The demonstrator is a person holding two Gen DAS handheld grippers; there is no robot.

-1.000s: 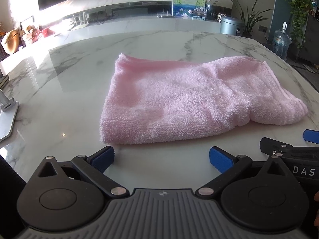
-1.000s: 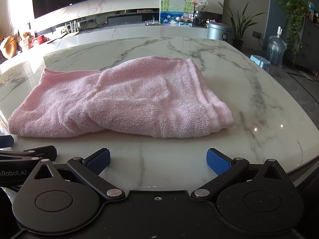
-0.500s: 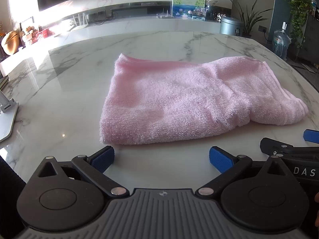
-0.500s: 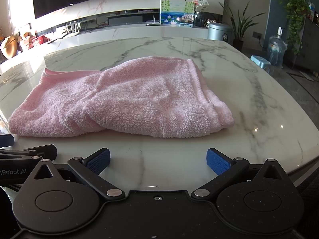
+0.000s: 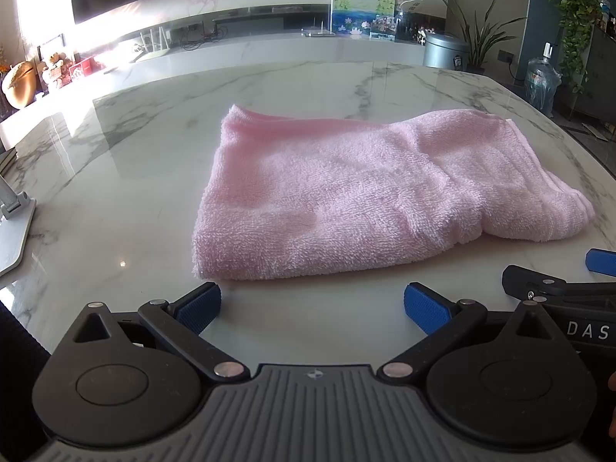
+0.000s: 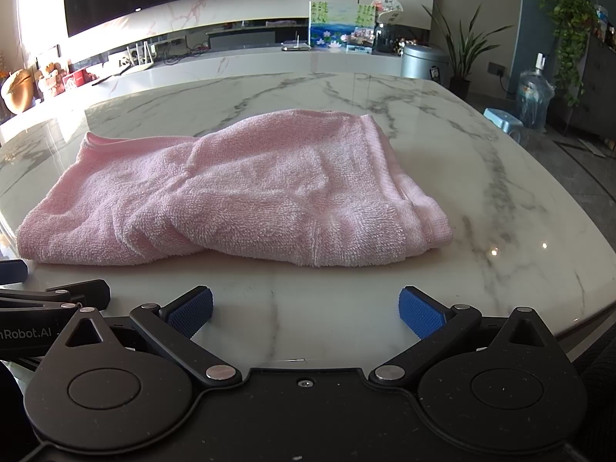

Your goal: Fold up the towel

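A pink terry towel (image 5: 365, 192) lies folded over on the white marble table (image 5: 134, 192), slightly rumpled, its thicker layered end to the right (image 6: 385, 231). My left gripper (image 5: 312, 308) stands open just short of the towel's near edge, blue pads wide apart, nothing between them. In the right wrist view the same towel (image 6: 231, 192) spreads to the left, and my right gripper (image 6: 304, 308) is open too, close to the near edge and not touching it. Each gripper shows at the other's side: the right gripper (image 5: 558, 288), the left gripper (image 6: 50, 300).
A grey metal stand (image 5: 15, 231) sits at the table's left edge. The table's right edge (image 6: 577, 308) curves close by. Behind are a long marble counter (image 5: 269, 50), a bin (image 6: 423, 61), plants and a water bottle (image 6: 535, 100).
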